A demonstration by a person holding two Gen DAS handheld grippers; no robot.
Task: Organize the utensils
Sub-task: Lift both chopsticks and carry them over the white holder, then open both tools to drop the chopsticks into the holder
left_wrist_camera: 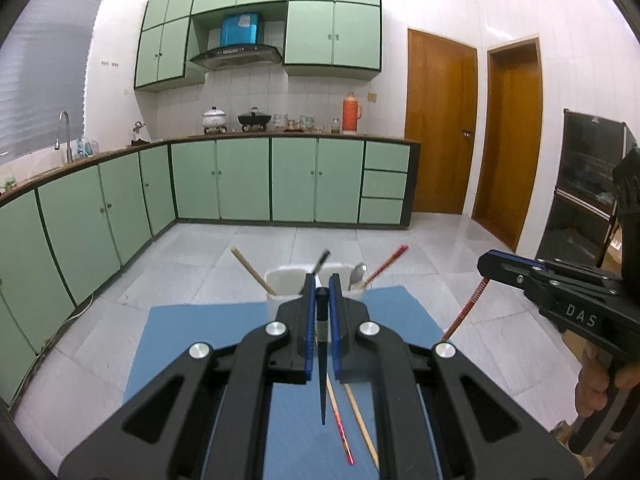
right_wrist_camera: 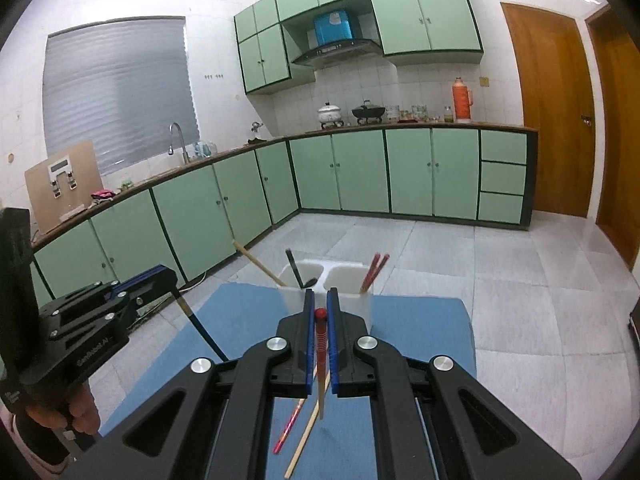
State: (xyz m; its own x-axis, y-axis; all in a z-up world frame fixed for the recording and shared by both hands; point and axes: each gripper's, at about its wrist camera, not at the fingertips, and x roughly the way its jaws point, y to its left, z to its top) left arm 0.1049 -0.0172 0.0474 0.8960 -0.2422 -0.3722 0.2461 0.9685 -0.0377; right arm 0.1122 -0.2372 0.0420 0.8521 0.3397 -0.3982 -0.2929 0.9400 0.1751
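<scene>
A white two-compartment holder [left_wrist_camera: 286, 280] [right_wrist_camera: 344, 280] stands at the far end of a blue mat [left_wrist_camera: 192, 344] [right_wrist_camera: 420, 332]. It holds a wooden chopstick, a dark utensil, a spoon [left_wrist_camera: 357, 274] and red chopsticks [right_wrist_camera: 374, 266]. My left gripper [left_wrist_camera: 322, 292] is shut on a black chopstick [left_wrist_camera: 322, 364], held above the mat, tip pointing down. My right gripper [right_wrist_camera: 320, 304] is shut on a red-topped chopstick [right_wrist_camera: 321, 360], also above the mat. A red chopstick [left_wrist_camera: 342, 432] [right_wrist_camera: 290, 424] and a wooden chopstick [left_wrist_camera: 362, 424] [right_wrist_camera: 306, 436] lie on the mat below.
The mat lies on a small table over a grey tiled floor [left_wrist_camera: 400, 248]. Green kitchen cabinets [left_wrist_camera: 240, 176] run along the back and left, wooden doors [left_wrist_camera: 440, 120] at the right. A black shelf unit [left_wrist_camera: 584, 184] stands far right.
</scene>
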